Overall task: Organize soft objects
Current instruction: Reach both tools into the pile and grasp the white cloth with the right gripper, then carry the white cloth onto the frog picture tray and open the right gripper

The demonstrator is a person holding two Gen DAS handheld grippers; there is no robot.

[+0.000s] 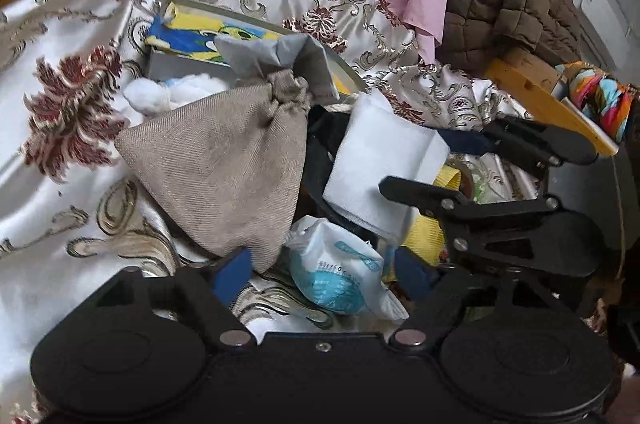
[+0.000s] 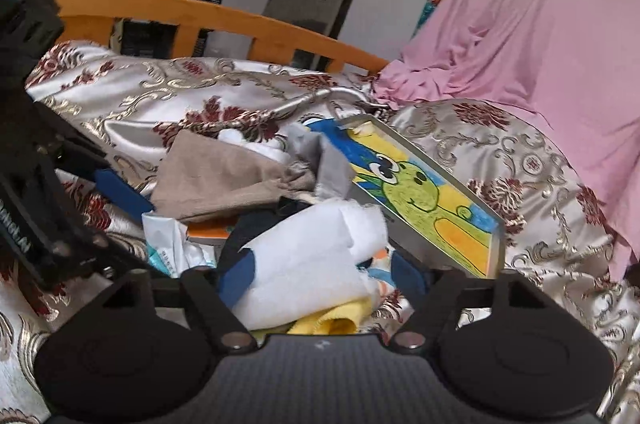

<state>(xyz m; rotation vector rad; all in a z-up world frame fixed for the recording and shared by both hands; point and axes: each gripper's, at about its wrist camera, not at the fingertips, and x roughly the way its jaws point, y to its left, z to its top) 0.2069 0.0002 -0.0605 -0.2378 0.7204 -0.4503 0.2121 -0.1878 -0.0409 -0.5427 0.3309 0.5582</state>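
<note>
On the bed [image 1: 60,24], amid a heap on the patterned bedspread: beige drawstring pouch [image 1: 224,172], folded white cloth [image 1: 376,160], yellow cloth [image 2: 336,320], crumpled white-and-blue packet [image 1: 340,276], framed cartoon drawing [image 2: 424,200] leaning toward the wooden rail at the bed's far edge. Left gripper [image 1: 324,274]: fingers partly open astride the packet, contact not clear. Right gripper [image 2: 324,274]: fingers partly open either side of the white cloth; cannot tell whether they press it.

Bed [image 2: 120,96], floral satin cover: carried beige pouch [image 1: 224,176], white cloth [image 1: 380,160], framed drawing [image 2: 424,192], pink sheet [image 2: 540,44], brown quilt [image 1: 508,4].
</note>
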